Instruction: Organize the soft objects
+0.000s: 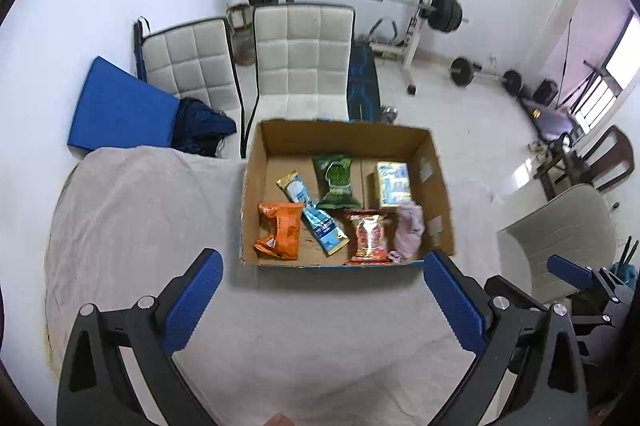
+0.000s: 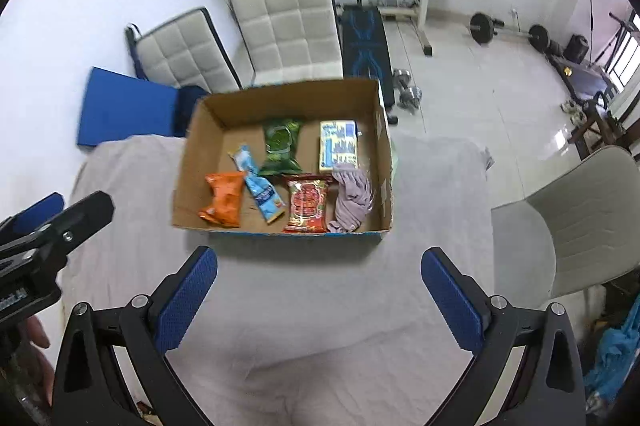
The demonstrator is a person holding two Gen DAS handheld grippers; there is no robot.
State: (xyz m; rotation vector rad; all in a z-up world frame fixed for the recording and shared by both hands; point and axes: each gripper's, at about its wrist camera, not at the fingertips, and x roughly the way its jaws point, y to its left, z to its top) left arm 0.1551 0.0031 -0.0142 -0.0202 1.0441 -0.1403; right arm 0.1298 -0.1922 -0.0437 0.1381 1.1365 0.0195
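1. My left tongs (image 1: 322, 280) are spread wide with nothing between the blue pads, hanging over the pale cloth-covered table (image 1: 132, 210).
2. My right tongs (image 2: 319, 276) are just as wide and just as empty. From the left cam I can see them off to the right side, past my right finger.
3. The cardboard box (image 1: 280, 138) sits straight ahead of both tongs, just beyond the fingertips, open side up.
4. Inside, nearest my left finger, is the orange snack pack (image 1: 279, 231), with the light blue pouch (image 1: 316, 214) lying diagonally beside it and touching it.
5. The red packet (image 1: 369, 236) is near the front wall, with the pink cloth (image 1: 408, 232) bunched up right against it in the front-right corner.
6. Further back are the green bag (image 1: 335, 183) and the yellow-blue tissue pack (image 1: 394, 183).
7. Behind the box are two white quilted chairs (image 1: 304, 62) and a barbell rack (image 1: 424, 2).
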